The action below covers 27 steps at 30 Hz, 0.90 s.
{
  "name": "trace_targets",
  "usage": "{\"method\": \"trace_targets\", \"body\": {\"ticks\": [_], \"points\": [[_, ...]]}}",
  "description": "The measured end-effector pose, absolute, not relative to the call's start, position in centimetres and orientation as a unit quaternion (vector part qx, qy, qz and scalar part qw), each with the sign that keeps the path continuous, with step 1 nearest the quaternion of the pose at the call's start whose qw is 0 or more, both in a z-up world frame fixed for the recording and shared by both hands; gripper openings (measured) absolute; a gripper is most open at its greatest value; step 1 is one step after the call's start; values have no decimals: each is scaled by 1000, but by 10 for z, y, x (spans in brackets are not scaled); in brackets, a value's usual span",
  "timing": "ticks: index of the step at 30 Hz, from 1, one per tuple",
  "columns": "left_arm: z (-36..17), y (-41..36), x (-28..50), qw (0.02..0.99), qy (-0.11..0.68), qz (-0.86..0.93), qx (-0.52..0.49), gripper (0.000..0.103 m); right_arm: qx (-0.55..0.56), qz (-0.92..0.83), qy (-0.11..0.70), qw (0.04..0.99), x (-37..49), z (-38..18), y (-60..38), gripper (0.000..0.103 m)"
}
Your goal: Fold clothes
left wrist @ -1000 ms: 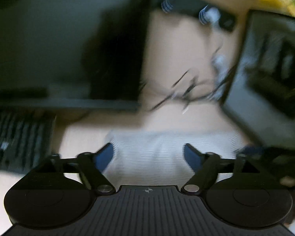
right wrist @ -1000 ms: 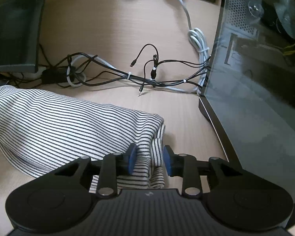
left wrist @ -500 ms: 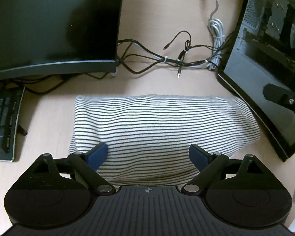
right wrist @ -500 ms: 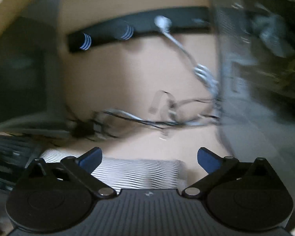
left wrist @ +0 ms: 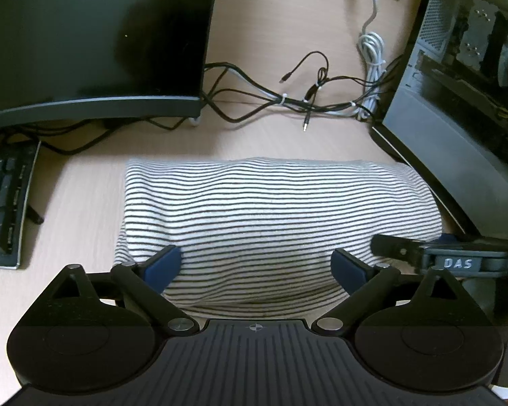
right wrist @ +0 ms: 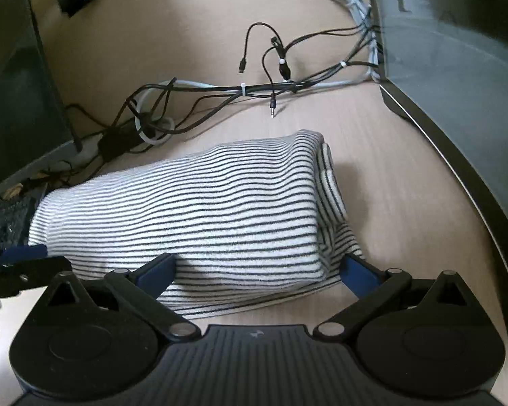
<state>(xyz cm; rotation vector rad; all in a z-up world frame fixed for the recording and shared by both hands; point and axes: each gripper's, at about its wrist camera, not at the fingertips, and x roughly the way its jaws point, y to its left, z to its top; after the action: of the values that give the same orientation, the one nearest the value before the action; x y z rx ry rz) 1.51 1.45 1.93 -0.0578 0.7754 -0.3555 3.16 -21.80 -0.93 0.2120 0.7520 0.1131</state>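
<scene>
On the pale desk [left wrist: 274,6], between the monitor [left wrist: 91,34] and the glass-sided computer case [left wrist: 464,108], the striped garment [left wrist: 274,216] lies folded into a thick bundle. The left gripper [left wrist: 255,265] has its 2 fingers spread wide over the bundle's near edge, gripping nothing. The right gripper [right wrist: 257,269] is likewise spread wide, straddling the bundle's right end. A strip of bare wood separates the far fold from the cables [left wrist: 288,101]. The keyboard [left wrist: 3,203] lies left, apart from the cloth.
</scene>
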Motion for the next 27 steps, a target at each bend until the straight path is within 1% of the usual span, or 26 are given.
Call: {"method": "trace_targets", "body": {"ticks": [4,6,10,15,17,20,27], "points": [[19,14,18,908,378,-177,-29,103,74,51,375,923,33,-5,-209,103],[18,14,19,908,377,-178,-30,103,59,44,368,927,30,3,-210,103],[16,14,19,910,373,-176,-34,103,8,10,310,951,18,28,-213,103],[14,11,17,914,367,-172,-21,103,18,51,250,967,13,51,-208,103],[13,10,18,915,365,-171,-16,103,38,87,268,959,18,45,-204,103],[12,10,18,916,362,-174,-12,103,46,97,326,939,30,21,-197,103],[9,11,24,918,355,-173,-15,103,6,88,335,938,40,10,-191,103]]}}
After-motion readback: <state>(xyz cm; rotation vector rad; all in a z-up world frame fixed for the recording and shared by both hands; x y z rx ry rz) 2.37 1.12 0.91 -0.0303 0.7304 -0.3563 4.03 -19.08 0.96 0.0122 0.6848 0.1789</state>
